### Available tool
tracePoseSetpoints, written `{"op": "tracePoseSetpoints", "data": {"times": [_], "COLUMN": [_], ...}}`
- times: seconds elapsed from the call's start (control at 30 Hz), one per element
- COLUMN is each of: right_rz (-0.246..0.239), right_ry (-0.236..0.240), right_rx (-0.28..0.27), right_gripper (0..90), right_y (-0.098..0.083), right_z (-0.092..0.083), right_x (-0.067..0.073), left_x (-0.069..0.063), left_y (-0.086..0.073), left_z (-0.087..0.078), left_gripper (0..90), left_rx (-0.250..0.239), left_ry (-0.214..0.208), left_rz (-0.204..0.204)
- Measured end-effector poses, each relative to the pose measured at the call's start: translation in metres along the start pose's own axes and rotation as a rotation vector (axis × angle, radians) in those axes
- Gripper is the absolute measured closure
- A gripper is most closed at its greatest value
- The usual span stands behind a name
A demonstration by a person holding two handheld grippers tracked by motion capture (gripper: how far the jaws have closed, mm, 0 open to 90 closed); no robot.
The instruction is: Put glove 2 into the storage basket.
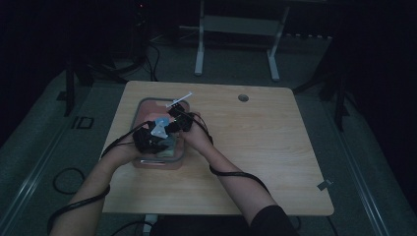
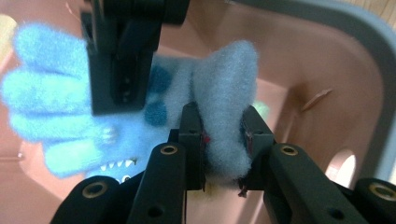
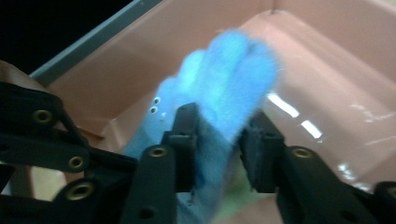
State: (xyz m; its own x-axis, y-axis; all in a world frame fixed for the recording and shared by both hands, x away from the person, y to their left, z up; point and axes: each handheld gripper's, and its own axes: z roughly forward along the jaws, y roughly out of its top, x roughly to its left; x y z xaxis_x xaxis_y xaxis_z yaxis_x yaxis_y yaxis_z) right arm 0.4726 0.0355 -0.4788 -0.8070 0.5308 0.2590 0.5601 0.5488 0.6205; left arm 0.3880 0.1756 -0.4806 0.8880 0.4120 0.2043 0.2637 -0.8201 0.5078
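In the high view, dim light and small size leave the blue plush toy (image 1: 160,124) a pale patch inside the pink bin (image 1: 143,109) near the desk's (image 1: 255,147) left edge, with both hand-held grippers covering most of it. In the left hand-held gripper (image 2: 223,135) view, the right hand-held gripper (image 2: 122,56) hides the toy's middle and runs off the top edge. In the right hand-held gripper (image 3: 218,140) view, the toy is blurred, its lower end lost below the frame.
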Motion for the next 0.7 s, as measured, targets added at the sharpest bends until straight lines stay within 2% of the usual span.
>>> {"op": "tracePoseSetpoints", "data": {"times": [0.03,0.07,0.13,0.27,0.37,0.4,0.43,0.53,0.63,0.67,0.7], "right_rz": [0.0,-0.017,-0.009,-0.026,-0.028,-0.028,-0.03,-0.048,-0.063,-0.073,-0.073], "right_ry": [0.0,-0.033,-0.025,-0.016,-0.006,0.001,0.005,0.027,0.029,0.033,0.033], "right_rx": [0.0,-0.014,-0.021,-0.021,-0.029,-0.034,-0.039,-0.05,-0.056,-0.063,-0.063], "right_gripper": [65.8,62.7,59.3,55.5,51.3,49.6,47.9,42.0,38.3,35.7,35.7], "right_y": [0.0,-0.001,-0.001,-0.005,-0.008,-0.009,-0.01,-0.014,-0.016,-0.019,-0.019], "right_z": [0.0,-0.005,-0.009,-0.017,-0.024,-0.027,-0.029,-0.038,-0.045,-0.051,-0.051], "right_x": [0.0,-0.001,-0.003,-0.006,-0.007,-0.007,-0.008,-0.008,-0.008,-0.007,-0.007], "left_x": [0.0,0.001,0.001,0.001,0.001,0.0,-0.002,-0.004,-0.005,-0.006,-0.006], "left_y": [0.0,-0.001,0.0,0.002,0.004,0.005,0.007,0.009,0.01,0.012,0.012], "left_z": [0.0,0.004,0.006,0.007,0.004,0.002,0.0,-0.005,-0.008,-0.012,-0.012], "left_gripper": [74.6,74.1,73.5,68.3,52.2,41.4,32.0,15.8,9.2,7.6,7.0], "left_rx": [0.0,0.013,0.012,0.017,0.005,-0.002,-0.007,-0.027,-0.047,-0.067,-0.067], "left_ry": [0.0,-0.008,-0.016,-0.028,-0.015,-0.017,-0.005,-0.004,-0.017,0.012,0.012], "left_rz": [0.0,0.0,-0.003,-0.017,-0.067,-0.085,-0.091,-0.113,-0.137,-0.15,-0.15]}}
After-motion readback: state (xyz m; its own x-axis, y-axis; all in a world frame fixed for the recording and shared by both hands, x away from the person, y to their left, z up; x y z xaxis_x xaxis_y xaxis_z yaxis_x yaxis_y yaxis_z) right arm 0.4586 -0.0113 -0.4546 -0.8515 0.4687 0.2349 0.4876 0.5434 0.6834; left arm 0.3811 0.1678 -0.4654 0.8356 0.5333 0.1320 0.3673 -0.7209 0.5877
